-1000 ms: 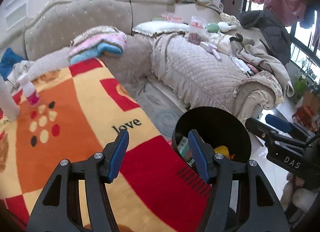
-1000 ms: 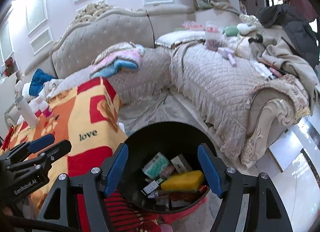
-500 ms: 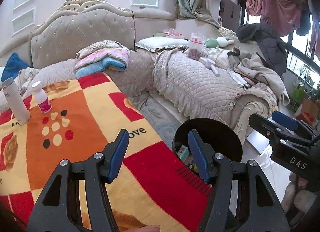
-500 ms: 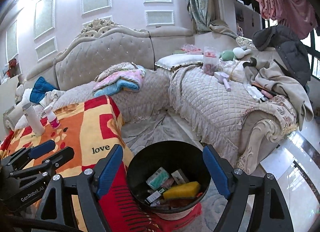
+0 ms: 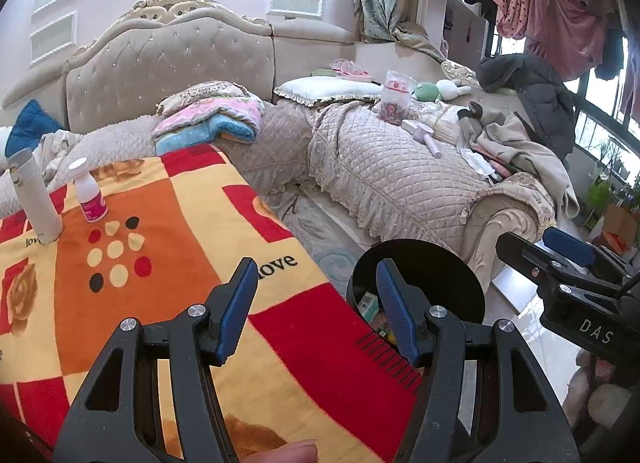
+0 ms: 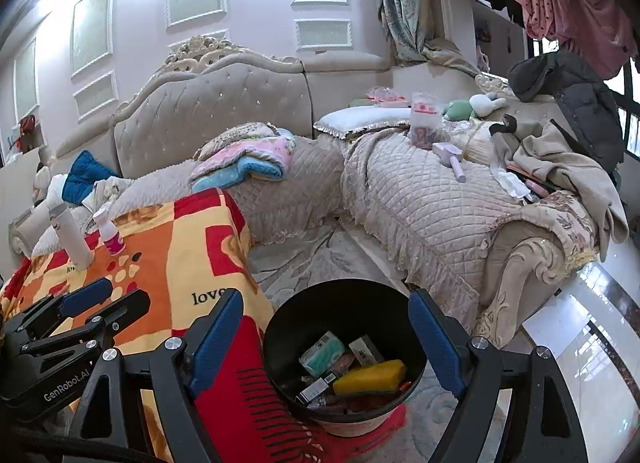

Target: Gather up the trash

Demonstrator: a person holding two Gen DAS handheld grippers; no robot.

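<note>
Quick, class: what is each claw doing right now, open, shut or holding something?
Left claw: open, holding nothing.
Right claw: open, holding nothing, above the black bin.

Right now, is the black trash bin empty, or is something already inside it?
Not empty. The black trash bin holds a yellow sponge, a green packet and small boxes, but it is far from full.

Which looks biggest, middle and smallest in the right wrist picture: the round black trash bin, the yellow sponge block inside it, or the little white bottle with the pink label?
1. Round black trash bin
2. Yellow sponge block
3. White bottle with pink label, though it stands farther away, so this is unsure.
</note>
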